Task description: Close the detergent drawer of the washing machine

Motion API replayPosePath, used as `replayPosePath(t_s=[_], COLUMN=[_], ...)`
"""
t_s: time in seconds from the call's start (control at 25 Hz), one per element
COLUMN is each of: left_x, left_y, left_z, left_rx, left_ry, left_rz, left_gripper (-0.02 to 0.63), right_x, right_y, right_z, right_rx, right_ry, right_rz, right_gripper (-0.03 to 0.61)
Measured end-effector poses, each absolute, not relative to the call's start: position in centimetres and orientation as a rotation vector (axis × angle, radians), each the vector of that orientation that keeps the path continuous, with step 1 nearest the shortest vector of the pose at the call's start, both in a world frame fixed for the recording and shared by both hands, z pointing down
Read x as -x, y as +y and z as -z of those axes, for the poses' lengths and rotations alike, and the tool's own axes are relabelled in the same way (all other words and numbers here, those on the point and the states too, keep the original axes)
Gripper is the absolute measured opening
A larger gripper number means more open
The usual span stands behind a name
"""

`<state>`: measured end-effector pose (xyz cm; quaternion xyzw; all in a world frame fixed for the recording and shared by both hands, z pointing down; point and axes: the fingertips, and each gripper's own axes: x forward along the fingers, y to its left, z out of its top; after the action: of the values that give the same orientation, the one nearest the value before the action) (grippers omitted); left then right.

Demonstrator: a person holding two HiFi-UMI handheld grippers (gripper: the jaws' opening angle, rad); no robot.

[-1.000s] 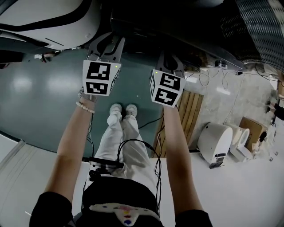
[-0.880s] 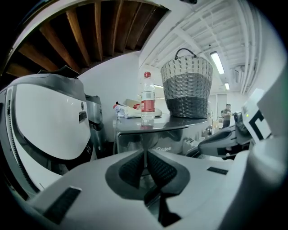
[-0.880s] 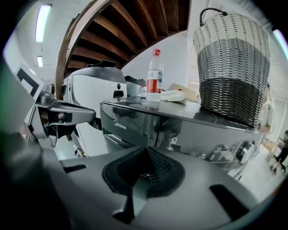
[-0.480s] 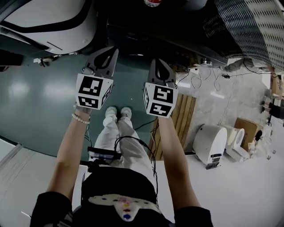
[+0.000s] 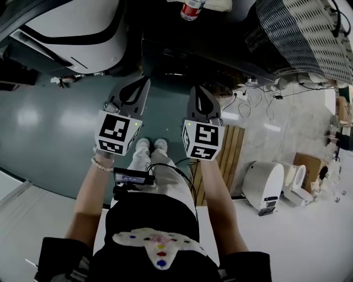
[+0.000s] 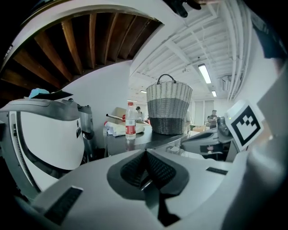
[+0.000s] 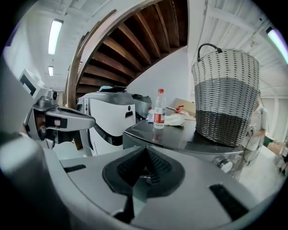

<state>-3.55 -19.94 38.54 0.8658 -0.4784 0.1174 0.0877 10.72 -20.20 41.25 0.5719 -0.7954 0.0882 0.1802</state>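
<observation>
A second ago my left gripper (image 5: 143, 81) had its jaws spread in a V. Now they are pressed together with nothing between them, which the left gripper view (image 6: 145, 152) confirms. My right gripper (image 5: 197, 90) is closed and empty as before, its ribbed pads meeting in its own view (image 7: 145, 151). Both grippers have come up, and the head view has tipped with them. One bottle (image 5: 190, 8) and one woven basket (image 5: 298, 33) now show at the top edge, where a second ago neither did.

The washing machine (image 5: 182, 55) is the dark body at top centre, just ahead of both sets of closed tips, with the bottle and basket on its lid. I cannot pick out its detergent drawer in any view.

The bottle carries a red label, but its print is too small to read. Each of the two marker cubes shows black-and-white squares and no letters. One white rounded machine (image 5: 77, 27) sits at upper left.
</observation>
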Motion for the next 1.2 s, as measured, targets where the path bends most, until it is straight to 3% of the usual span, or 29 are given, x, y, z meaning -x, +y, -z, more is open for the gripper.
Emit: replayPosePath(t_s=[1.2], left_x=[6.6], left_y=[-10.9], left_z=[-31.4], left_rx=[-2.600], left_ry=[-1.475], left_rz=[-0.347], left_gripper=[0.011], right_x=[-10.7], right_y=[-11.7], right_z=[-31.6], right_rx=[-1.522], right_ry=[-2.410], right_rz=[-0.033], right_gripper=[0.005])
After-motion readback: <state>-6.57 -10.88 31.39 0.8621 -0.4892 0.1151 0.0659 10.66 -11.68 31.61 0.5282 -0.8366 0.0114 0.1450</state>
